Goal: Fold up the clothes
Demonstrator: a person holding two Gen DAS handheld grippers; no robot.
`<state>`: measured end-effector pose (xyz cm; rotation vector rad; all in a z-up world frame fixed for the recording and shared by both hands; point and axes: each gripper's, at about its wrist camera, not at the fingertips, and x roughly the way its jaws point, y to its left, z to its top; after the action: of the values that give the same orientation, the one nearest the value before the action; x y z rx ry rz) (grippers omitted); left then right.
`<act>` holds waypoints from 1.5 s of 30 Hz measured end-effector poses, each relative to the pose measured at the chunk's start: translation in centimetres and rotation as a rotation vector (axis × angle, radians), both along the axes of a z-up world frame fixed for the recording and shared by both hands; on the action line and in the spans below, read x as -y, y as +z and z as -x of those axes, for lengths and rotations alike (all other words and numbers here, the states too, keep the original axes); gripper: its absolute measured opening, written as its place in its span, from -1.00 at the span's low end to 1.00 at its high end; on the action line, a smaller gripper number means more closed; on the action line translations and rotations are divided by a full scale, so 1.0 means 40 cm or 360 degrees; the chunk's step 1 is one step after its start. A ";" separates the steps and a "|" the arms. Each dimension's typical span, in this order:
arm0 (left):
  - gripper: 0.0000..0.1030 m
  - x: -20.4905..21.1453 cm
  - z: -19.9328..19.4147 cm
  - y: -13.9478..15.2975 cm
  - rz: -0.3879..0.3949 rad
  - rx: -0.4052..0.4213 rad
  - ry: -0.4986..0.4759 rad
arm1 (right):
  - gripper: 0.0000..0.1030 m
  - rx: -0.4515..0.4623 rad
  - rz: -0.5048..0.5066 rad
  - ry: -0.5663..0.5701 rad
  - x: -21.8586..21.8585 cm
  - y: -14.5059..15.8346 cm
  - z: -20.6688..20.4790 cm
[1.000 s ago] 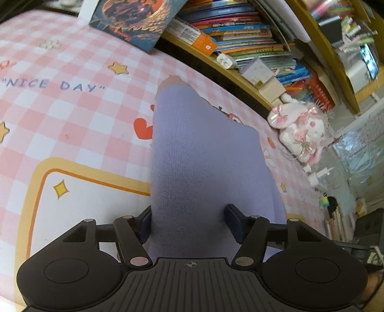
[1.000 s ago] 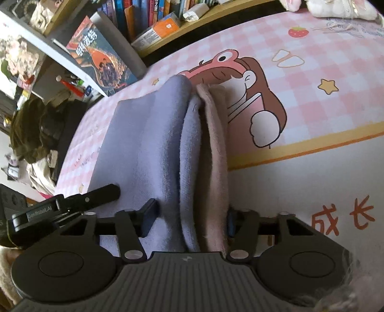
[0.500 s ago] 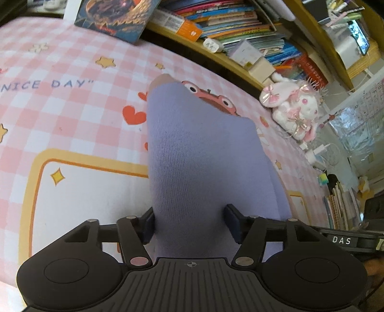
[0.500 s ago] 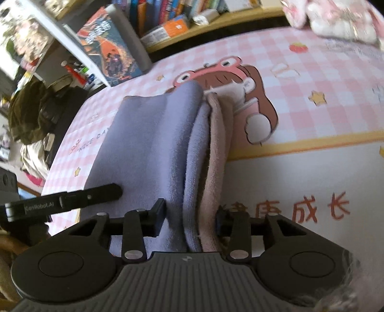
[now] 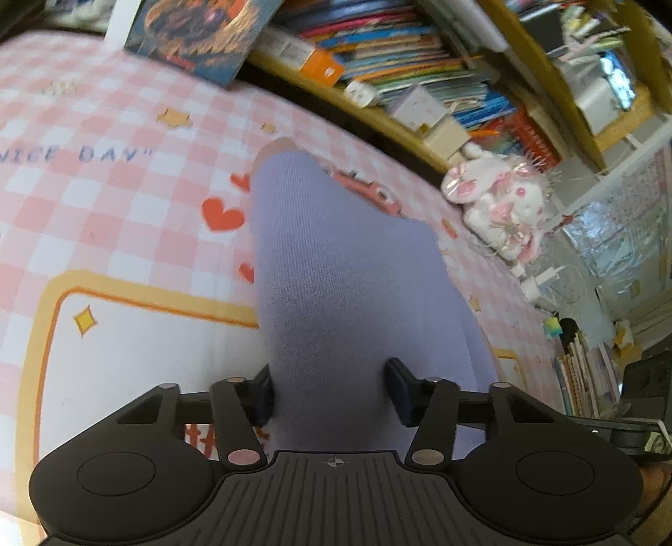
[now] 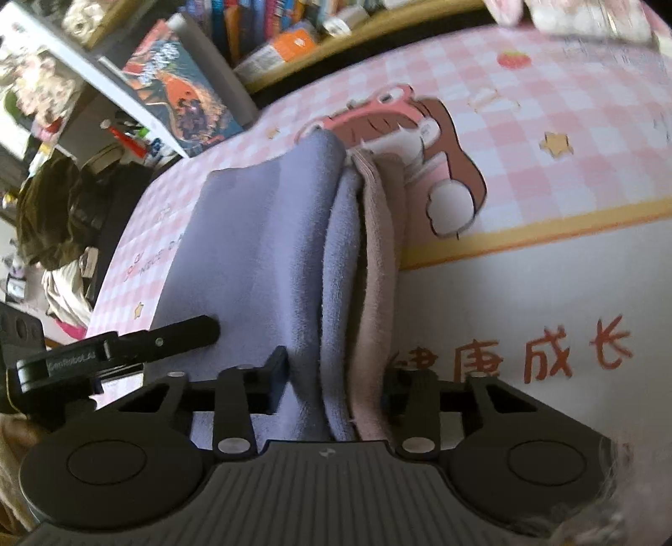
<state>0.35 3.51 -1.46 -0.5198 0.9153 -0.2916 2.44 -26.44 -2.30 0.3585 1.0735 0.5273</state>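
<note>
A folded lavender garment (image 5: 344, 273) runs away from my left gripper (image 5: 332, 380) over the pink checked mat (image 5: 126, 218). That gripper is shut on the garment's near end, one pad on each side. In the right wrist view the same lavender garment (image 6: 269, 252) lies folded in layers, with a pink layer (image 6: 380, 252) along its right side. My right gripper (image 6: 334, 374) is shut across this whole bundle. A black finger of the left gripper (image 6: 168, 340) reaches onto the cloth from the left. The garment's far end touches the cartoon print on the mat (image 6: 546, 273).
A low wooden shelf of books (image 5: 399, 63) runs along the far edge of the mat. A large picture book (image 5: 197, 33) leans against it. A white and pink plush rabbit (image 5: 500, 210) sits at the right. Dark clutter (image 6: 54, 210) lies beyond the mat's left edge.
Both grippers have kept their hold. The views have shifted a little over the mat, and the current frames are motion-blurred. The bundle's shape is about the same.
</note>
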 end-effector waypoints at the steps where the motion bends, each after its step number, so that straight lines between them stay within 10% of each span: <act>1: -0.08 0.006 0.005 0.011 -0.0016 0.0033 -0.0002 | -0.37 0.0051 0.0013 0.0010 -0.002 0.011 0.008; 10: -0.07 0.059 0.036 0.077 -0.0106 0.0211 0.0036 | -0.39 0.0357 0.0077 0.0065 0.005 0.081 0.052; 45: -0.07 0.302 0.130 0.092 -0.0212 0.0163 0.0230 | -0.39 0.0387 0.0019 0.0258 0.243 0.069 0.084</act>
<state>-4.85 -8.56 2.20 -0.4415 0.7878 -0.1240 -0.92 -36.18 0.48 0.1912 0.8739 0.6902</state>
